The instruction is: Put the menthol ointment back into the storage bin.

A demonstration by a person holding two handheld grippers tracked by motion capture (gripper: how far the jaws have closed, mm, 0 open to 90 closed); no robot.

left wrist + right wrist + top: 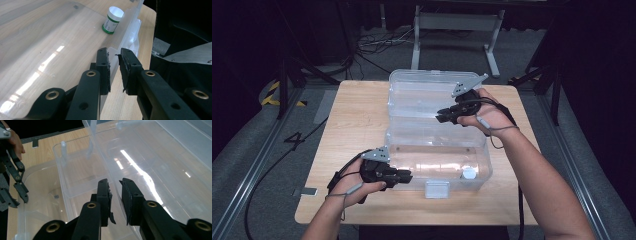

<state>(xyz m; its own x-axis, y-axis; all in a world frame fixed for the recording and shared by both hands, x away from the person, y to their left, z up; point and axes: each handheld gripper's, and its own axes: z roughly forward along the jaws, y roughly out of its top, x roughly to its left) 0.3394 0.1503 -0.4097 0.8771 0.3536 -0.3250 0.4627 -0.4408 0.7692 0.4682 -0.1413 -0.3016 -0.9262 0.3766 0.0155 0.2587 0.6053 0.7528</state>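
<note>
A clear plastic box (482,165) stands open on the wooden table, its lid (412,82) laid back behind it. Inside the box at the front right stands a small white bottle (469,173) with a green label (112,20). My left gripper (404,176) is at the box's front left. Its jaws are closed on the front wall's rim (130,22), one pad on each side. My right gripper (443,117) reaches in from the right, shut on a clear wall (100,150) along the line where lid and base meet.
The box's white latch (437,189) hangs over its front wall near the table's front edge. Bare wood (352,115) lies left of the box. In the right gripper view, the left gripper (15,182) appears at the far left.
</note>
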